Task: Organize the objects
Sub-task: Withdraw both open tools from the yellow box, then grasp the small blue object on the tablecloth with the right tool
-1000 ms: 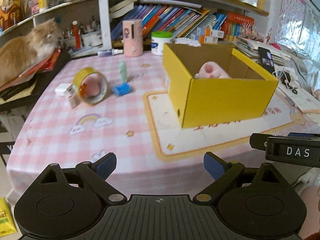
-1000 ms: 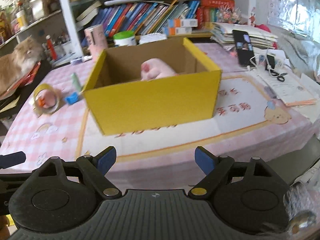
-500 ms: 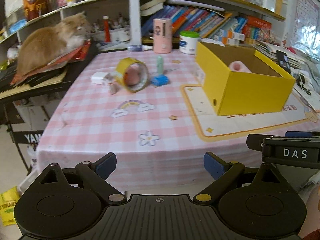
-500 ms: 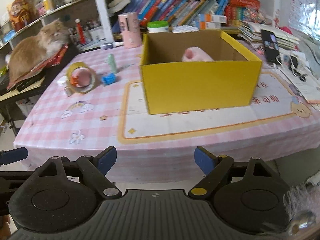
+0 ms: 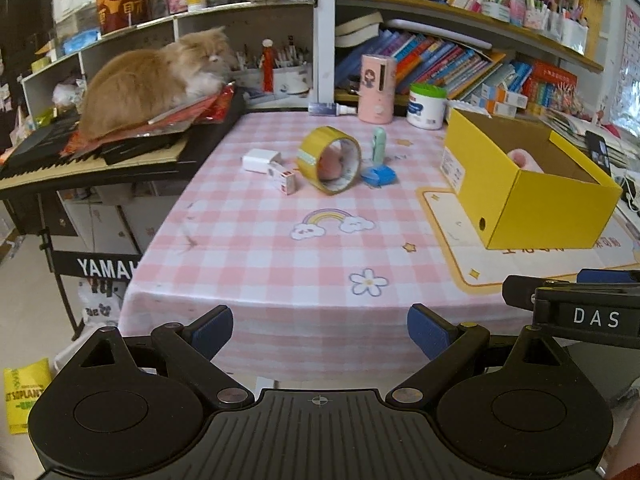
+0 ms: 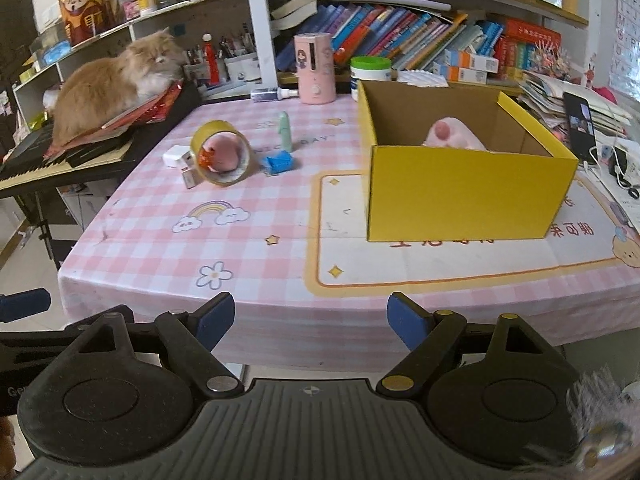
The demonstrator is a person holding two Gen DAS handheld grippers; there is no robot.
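Note:
A yellow cardboard box [image 6: 468, 196] [image 5: 556, 216] stands open on the pink checked table, with a pink soft toy [image 6: 452, 136] [image 5: 522, 159] inside. Left of it lie a roll of yellow tape [image 6: 222, 152] [image 5: 330, 159] on its side, a green tube [image 6: 285, 132] [image 5: 378, 145] standing upright, a small blue object [image 6: 280, 162] [image 5: 379, 175], a white charger [image 5: 260, 160] [image 6: 174, 157] and a small box [image 5: 285, 178]. My left gripper [image 5: 320, 330] and right gripper [image 6: 310, 320] both hang open and empty before the table's front edge, far from all of these.
An orange cat [image 5: 152, 80] [image 6: 112, 84] lies on papers atop a keyboard [image 5: 84, 156] left of the table. A pink cylinder [image 6: 315, 68] and a white jar [image 6: 370, 74] stand at the back, under crowded bookshelves. A phone [image 6: 580, 128] and cables lie at right.
Both grippers have drawn back from the table and shifted left, so the box looks smaller and further right, and the table's front edge and the floor have come into view. The jaws stay open.

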